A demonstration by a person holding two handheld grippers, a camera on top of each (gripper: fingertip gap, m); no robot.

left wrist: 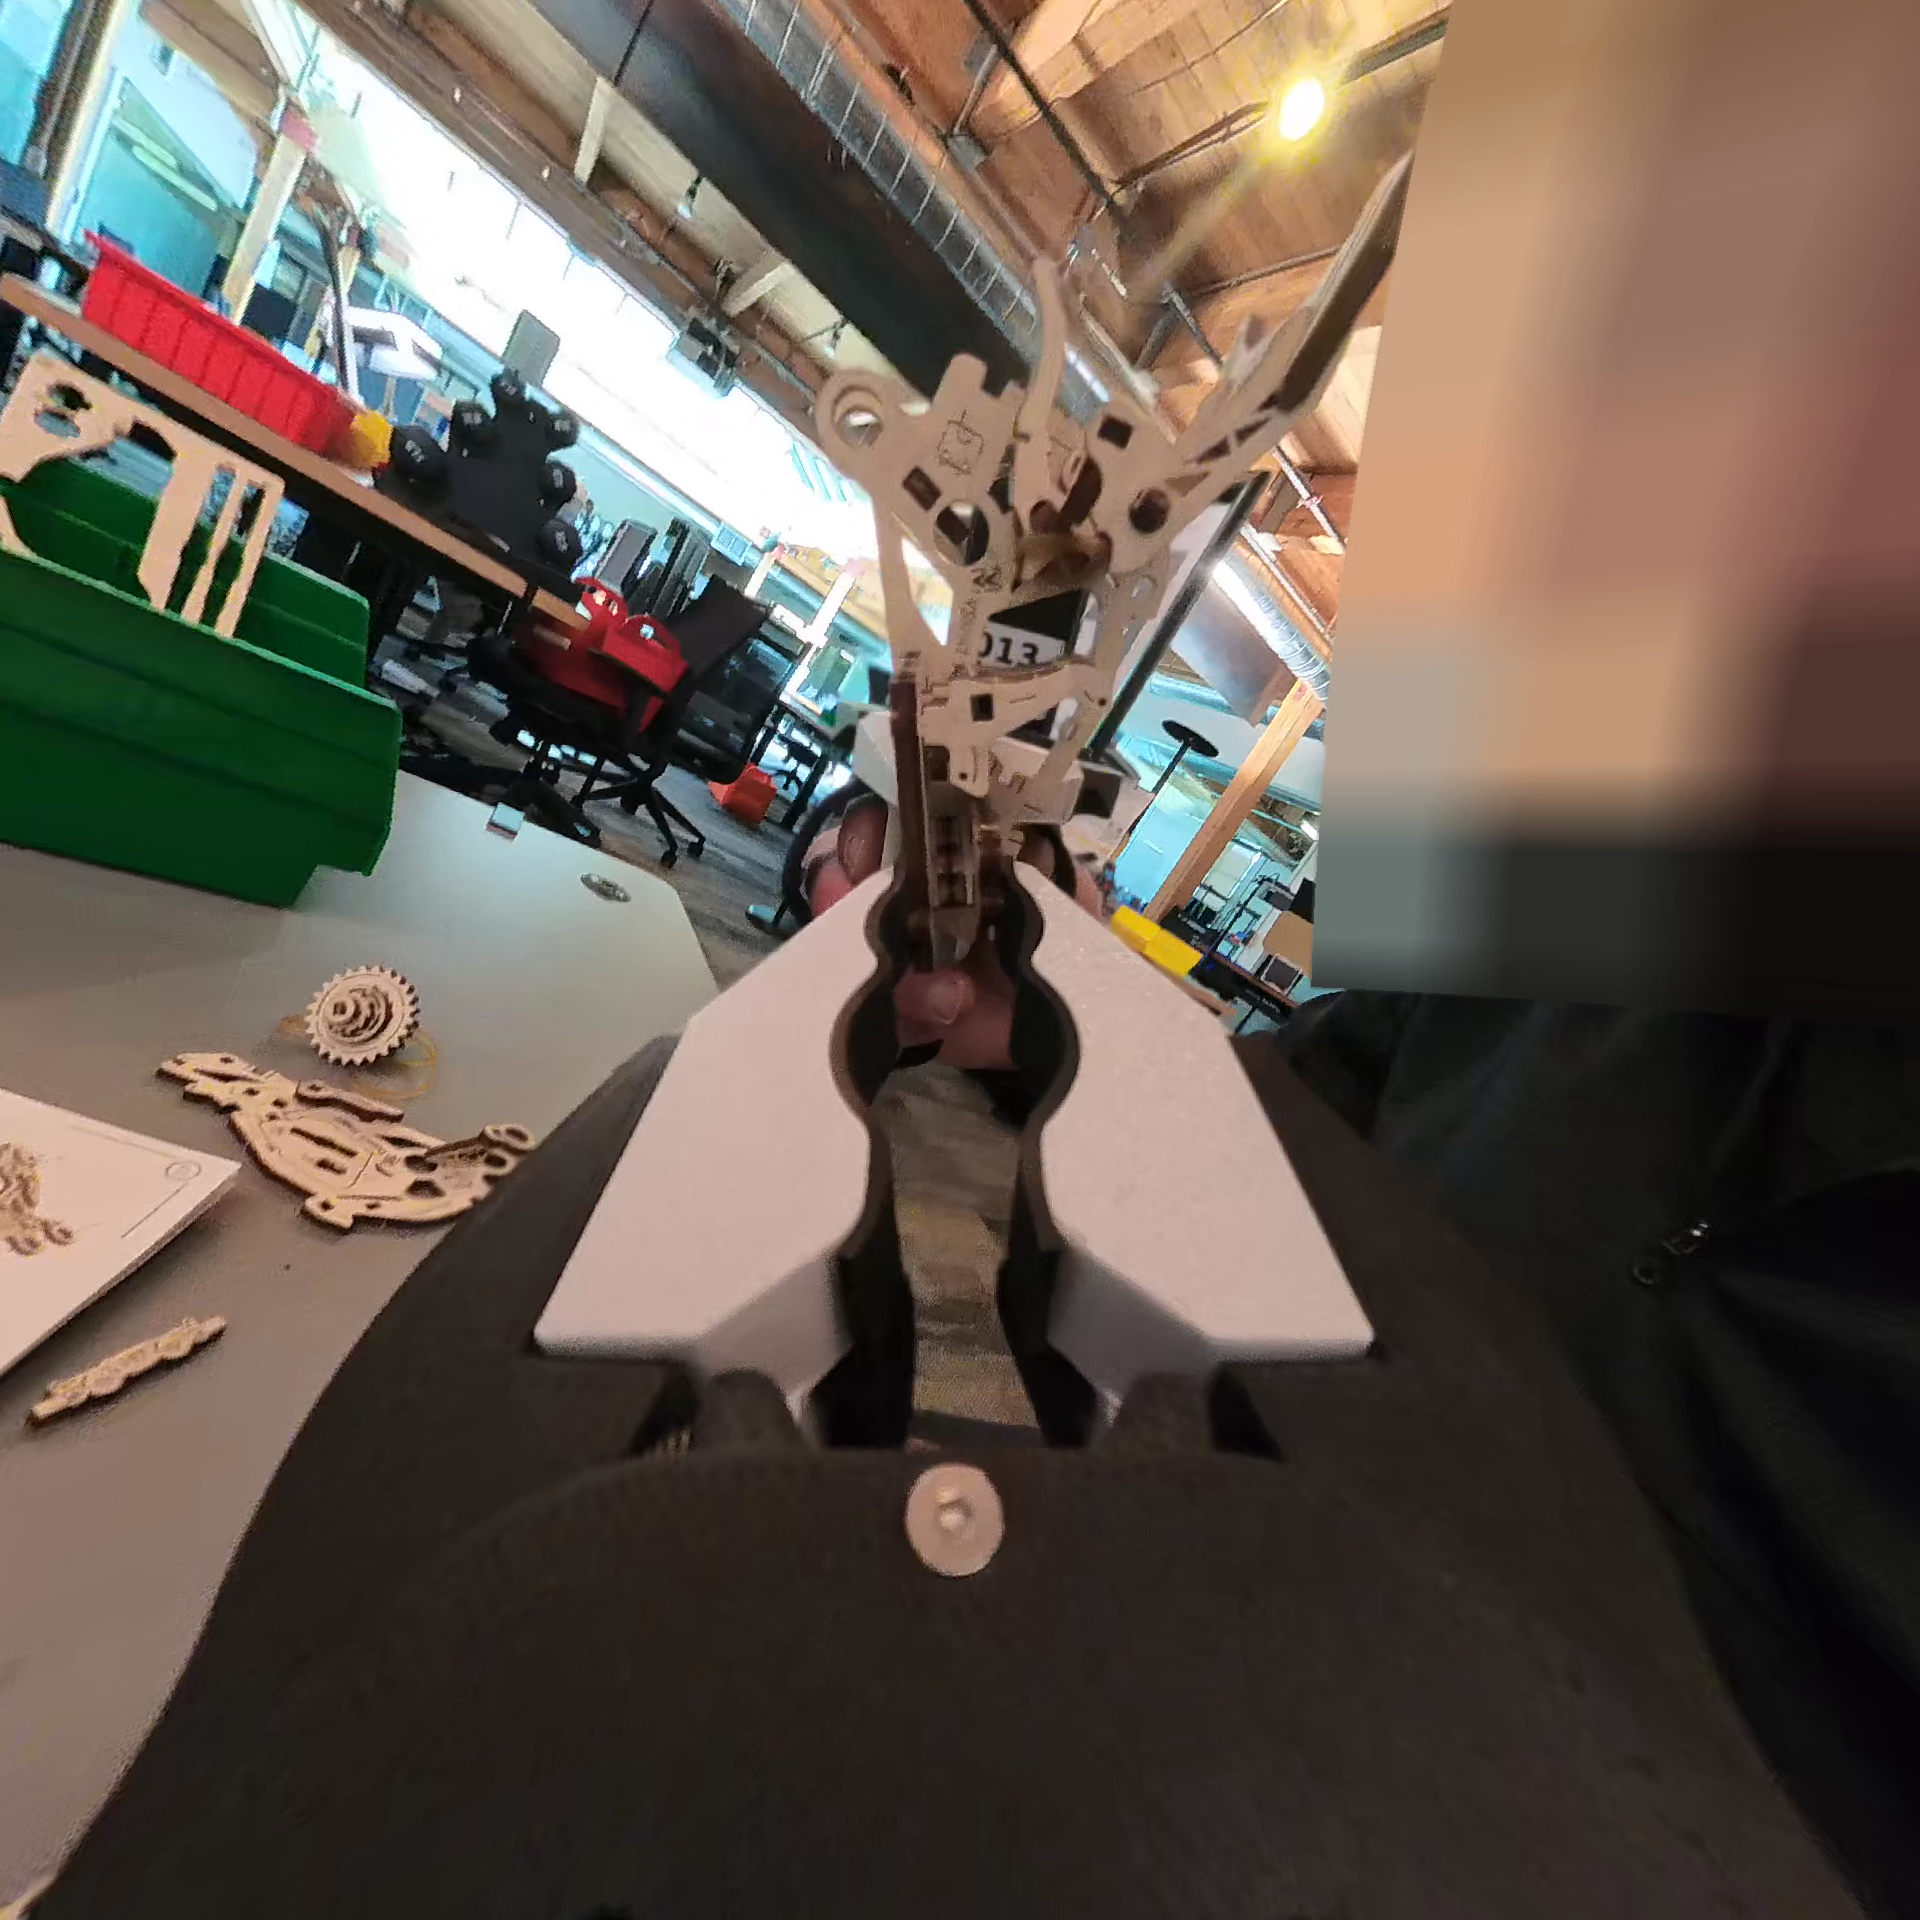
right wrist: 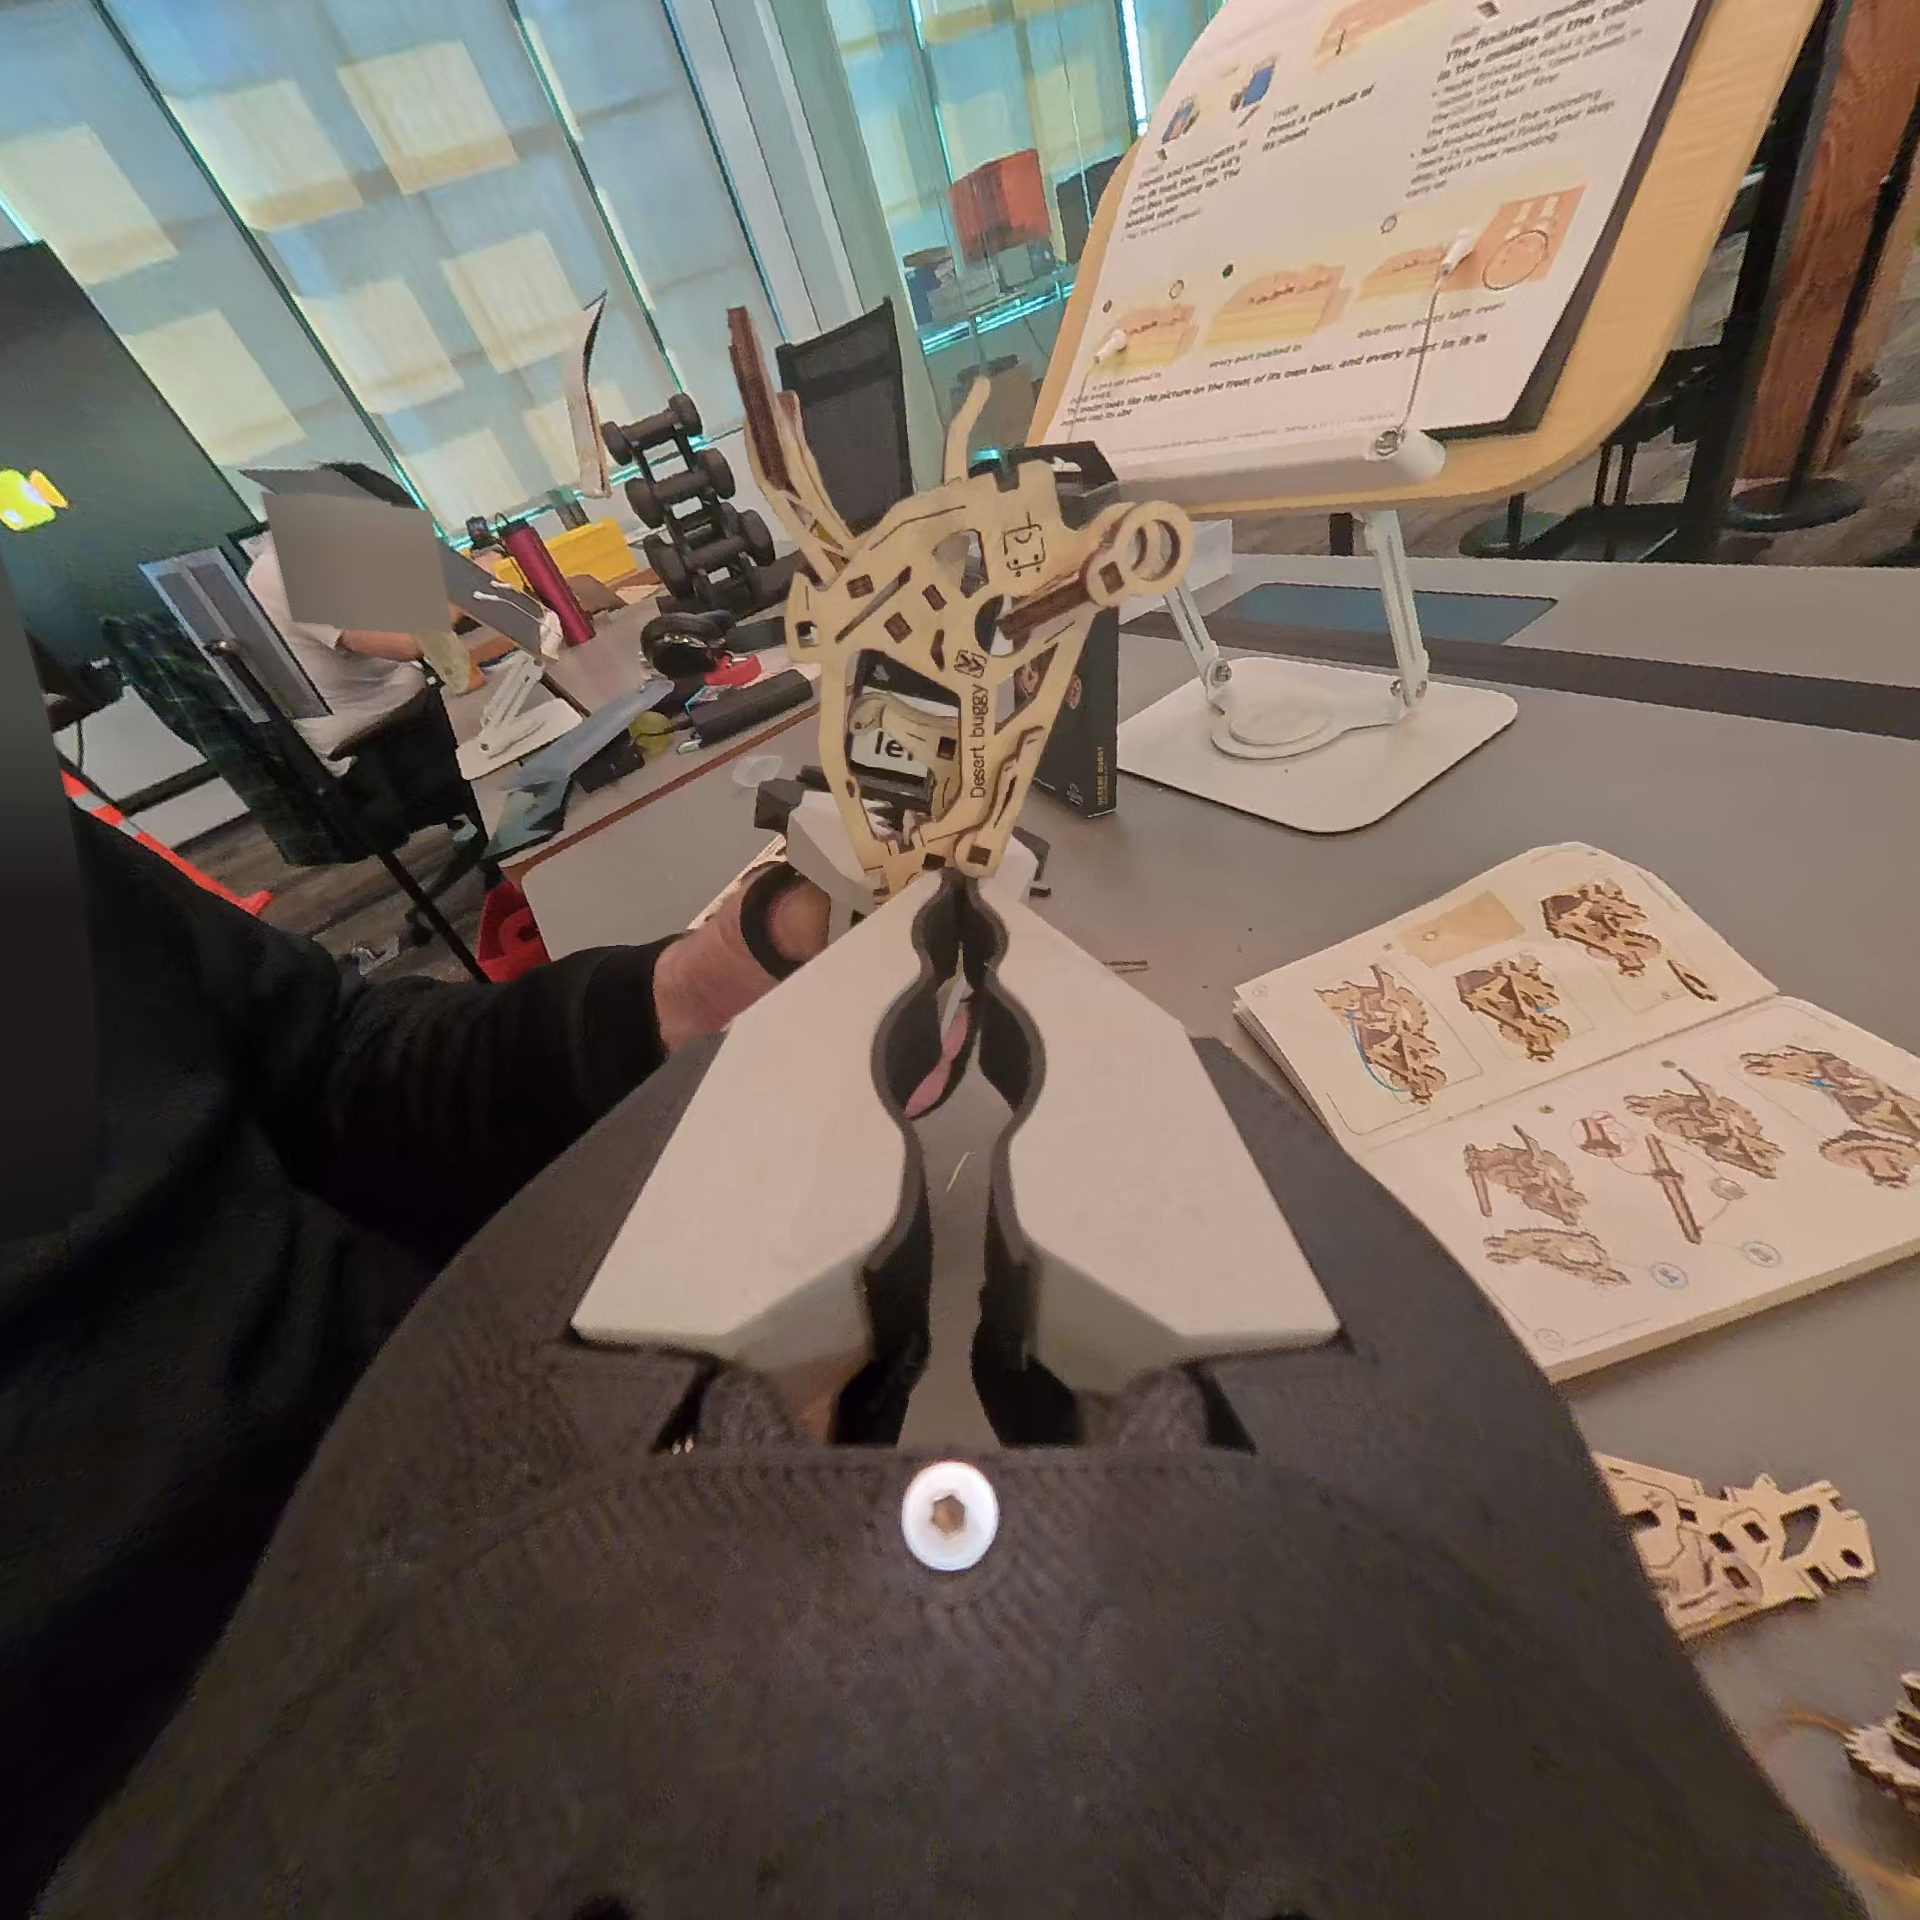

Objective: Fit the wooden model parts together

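Observation:
A partly built wooden model [left wrist: 997, 540] of pale laser-cut plates is held up above the grey table [left wrist: 468, 935]. My left gripper [left wrist: 951, 894] is shut on its layered lower end, with both white fingers [left wrist: 800, 997] pressed on the wood. In the right wrist view the same model [right wrist: 935, 665] rises from my right gripper [right wrist: 951, 883], whose fingertips [right wrist: 862, 956] pinch the bottom edge of its side plate. The two grippers face each other: the left one [right wrist: 821, 842] shows behind the model, and the right one [left wrist: 1049, 795] shows behind it in the left wrist view.
Loose wooden parts [left wrist: 343, 1153], a wooden gear [left wrist: 364, 1013] and a small strip [left wrist: 125, 1366] lie on the table at left. An open instruction booklet [right wrist: 1610, 1091], more parts [right wrist: 1725, 1558], a dark box [right wrist: 1081, 727] and a page stand [right wrist: 1320, 727] are at right. A green bin [left wrist: 156, 707] stands far left.

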